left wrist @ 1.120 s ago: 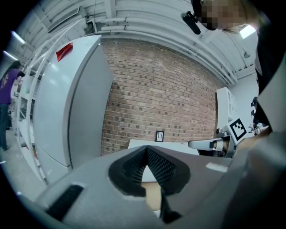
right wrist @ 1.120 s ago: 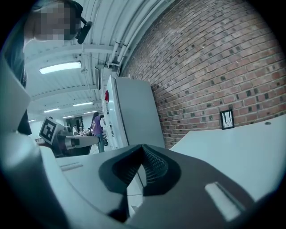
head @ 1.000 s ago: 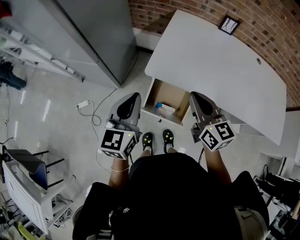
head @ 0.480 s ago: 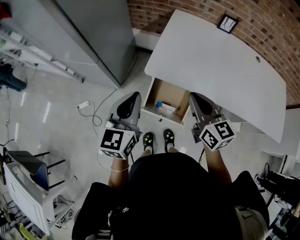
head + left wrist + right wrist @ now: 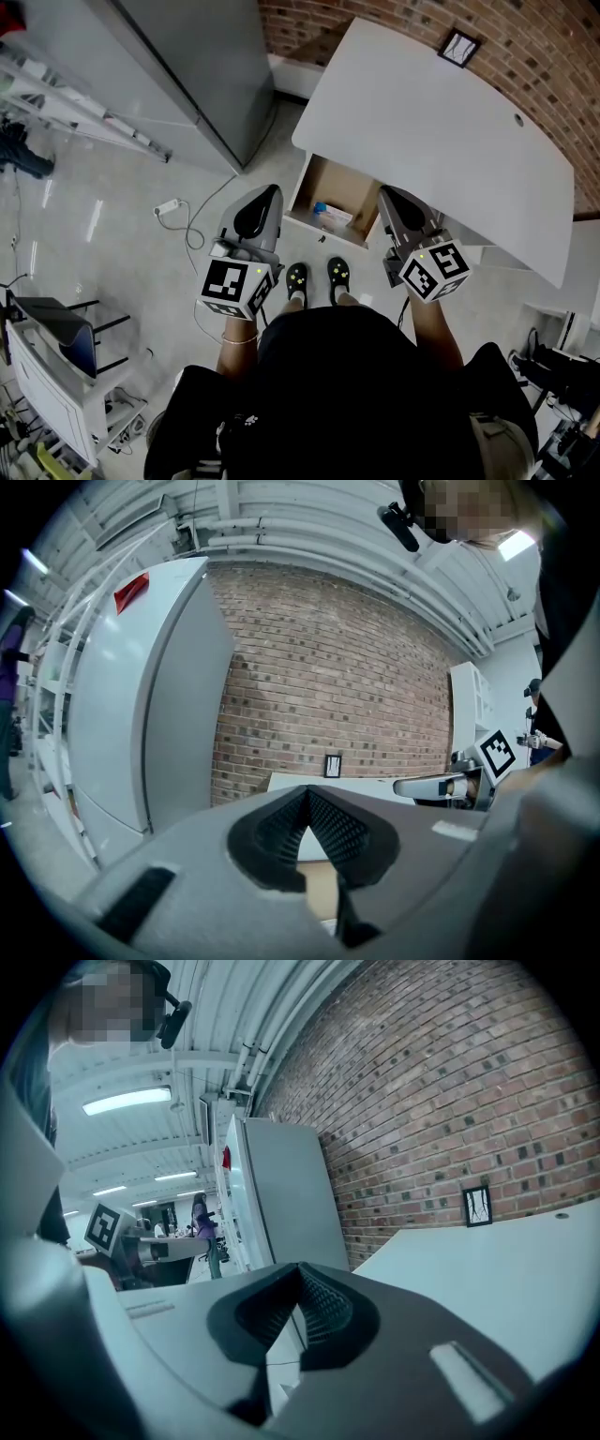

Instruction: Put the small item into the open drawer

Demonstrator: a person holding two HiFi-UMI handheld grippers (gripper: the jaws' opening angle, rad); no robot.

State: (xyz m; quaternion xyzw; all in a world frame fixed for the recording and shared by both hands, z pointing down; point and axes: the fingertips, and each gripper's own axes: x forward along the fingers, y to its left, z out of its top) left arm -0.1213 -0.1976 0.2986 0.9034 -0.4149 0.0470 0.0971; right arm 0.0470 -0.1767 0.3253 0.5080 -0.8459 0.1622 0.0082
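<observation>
Small item (image 5: 330,216) already inside the open drawer (image 5: 345,190), under the near edge of the white table (image 5: 441,141). Left gripper (image 5: 266,197) just left of the drawer, fingers (image 5: 279,832) pressed together on nothing. Right gripper (image 5: 390,199) just right of it, fingers (image 5: 323,1309) likewise closed and empty. Shoes (image 5: 317,277) near, on the floor.

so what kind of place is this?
Probably a lab or workshop in an industrial building: bare brick wall, exposed ceiling pipes, a ladder by the wall, and a white desk with an open drawer.
</observation>
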